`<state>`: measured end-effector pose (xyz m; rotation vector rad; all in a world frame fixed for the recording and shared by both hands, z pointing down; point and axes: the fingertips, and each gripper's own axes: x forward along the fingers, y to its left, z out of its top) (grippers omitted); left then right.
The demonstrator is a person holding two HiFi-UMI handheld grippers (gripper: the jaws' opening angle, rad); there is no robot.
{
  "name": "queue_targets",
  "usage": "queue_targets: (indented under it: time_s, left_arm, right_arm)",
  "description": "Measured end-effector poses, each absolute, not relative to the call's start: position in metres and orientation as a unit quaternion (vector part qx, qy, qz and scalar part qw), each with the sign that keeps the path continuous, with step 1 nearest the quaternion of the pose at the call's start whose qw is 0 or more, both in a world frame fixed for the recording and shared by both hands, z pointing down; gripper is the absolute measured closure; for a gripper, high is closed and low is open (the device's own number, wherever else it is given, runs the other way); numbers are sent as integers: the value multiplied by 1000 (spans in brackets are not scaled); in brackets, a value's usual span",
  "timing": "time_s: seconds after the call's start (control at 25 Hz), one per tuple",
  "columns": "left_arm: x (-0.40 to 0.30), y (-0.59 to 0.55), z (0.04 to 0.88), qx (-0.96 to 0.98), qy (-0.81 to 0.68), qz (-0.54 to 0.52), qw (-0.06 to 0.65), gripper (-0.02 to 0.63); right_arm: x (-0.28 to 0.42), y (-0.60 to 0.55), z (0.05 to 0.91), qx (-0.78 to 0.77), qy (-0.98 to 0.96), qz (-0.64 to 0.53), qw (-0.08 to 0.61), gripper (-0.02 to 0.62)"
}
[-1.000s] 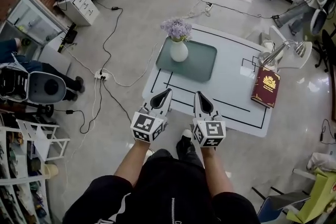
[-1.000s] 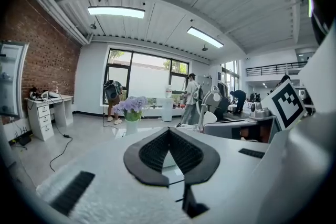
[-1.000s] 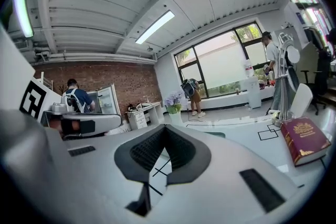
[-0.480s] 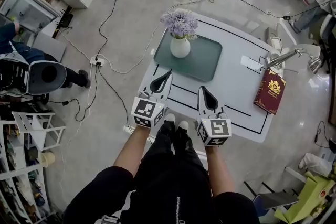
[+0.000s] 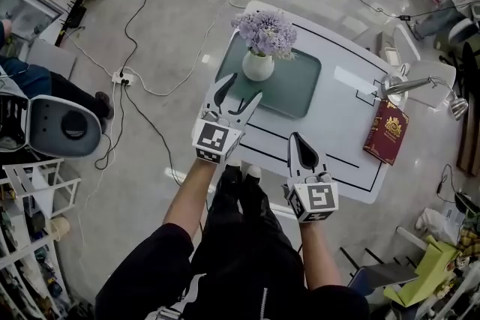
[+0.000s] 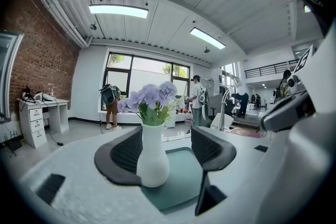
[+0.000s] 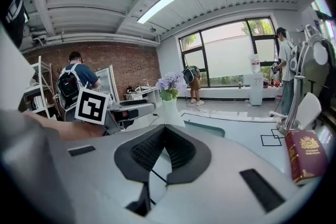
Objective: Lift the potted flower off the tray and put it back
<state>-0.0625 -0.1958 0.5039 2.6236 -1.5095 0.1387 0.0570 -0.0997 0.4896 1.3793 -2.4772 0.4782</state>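
The potted flower, a white vase (image 5: 259,65) with purple blooms (image 5: 264,32), stands upright at the left end of the green tray (image 5: 296,90) on the white table (image 5: 341,127). My left gripper (image 5: 240,94) is at the vase, its jaws opening. In the left gripper view the vase (image 6: 152,160) stands in the gap between the pads (image 6: 210,149), closer to the left one, and neither presses on it. My right gripper (image 5: 298,150) hangs over the table's near edge, shut and empty. Its view shows the vase (image 7: 170,107) ahead beyond the closed jaws (image 7: 164,150).
A dark red book (image 5: 382,131) lies at the table's right side beside a silver desk lamp (image 5: 420,85). Black lines mark the tabletop. Cables and a power strip (image 5: 120,76) run across the floor at left. A grey-and-white machine (image 5: 56,127) stands at far left.
My left gripper has moved forward over the table to the vase, and its jaws have gone from shut to open. The right gripper has stayed shut near the table's near edge.
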Motion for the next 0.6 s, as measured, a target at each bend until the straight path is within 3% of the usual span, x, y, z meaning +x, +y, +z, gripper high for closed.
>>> queue_targets:
  time_s: [0.12, 0.6]
  left_arm:
    - [-70, -216, 511, 868, -491, 41, 56, 294]
    - [-63, -279, 544, 889, -453, 49, 49, 288]
  right_arm:
    - [50, -102, 485, 484, -847, 165, 144, 588]
    - [50, -108, 502, 515, -822, 174, 169, 588]
